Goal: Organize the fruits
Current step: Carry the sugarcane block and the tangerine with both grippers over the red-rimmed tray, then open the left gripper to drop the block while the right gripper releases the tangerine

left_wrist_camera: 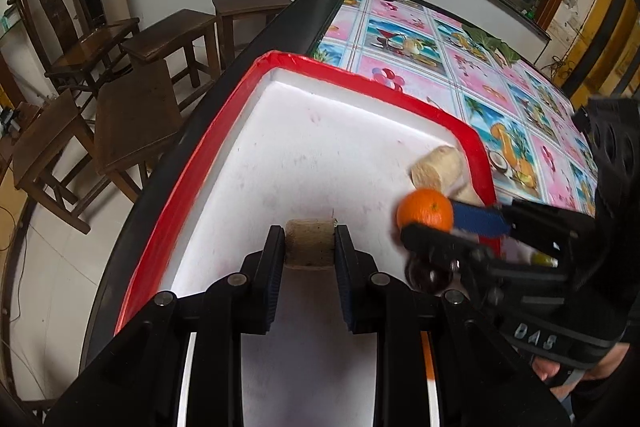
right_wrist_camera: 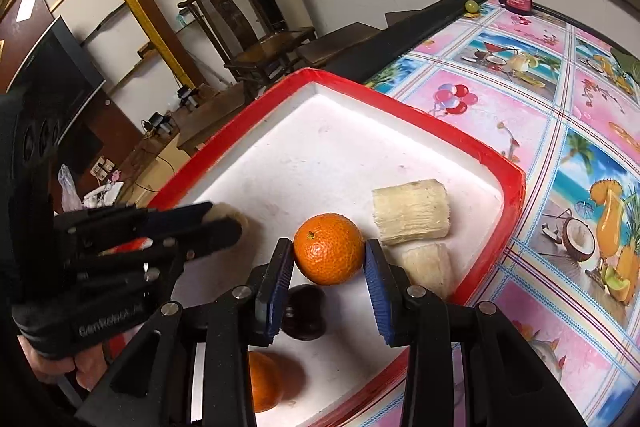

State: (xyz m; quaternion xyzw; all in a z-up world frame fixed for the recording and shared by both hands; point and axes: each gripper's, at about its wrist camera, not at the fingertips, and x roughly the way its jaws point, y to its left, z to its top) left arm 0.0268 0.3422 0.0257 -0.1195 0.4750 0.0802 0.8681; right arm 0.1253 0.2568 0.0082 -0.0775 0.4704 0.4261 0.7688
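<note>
Right gripper (right_wrist_camera: pixel 329 259) clamps a dimpled, bright orange (right_wrist_camera: pixel 329 249) above tray (right_wrist_camera: pixel 400 103).

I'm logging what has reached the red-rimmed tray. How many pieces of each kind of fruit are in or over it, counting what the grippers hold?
Peeled banana pieces: 3
Oranges: 2
Dark round fruit: 1
Total: 6

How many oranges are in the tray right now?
2: one orange gripped by the right gripper mid-tray, a second orange lower down, partly hidden behind that gripper. Others may be hidden.
</note>
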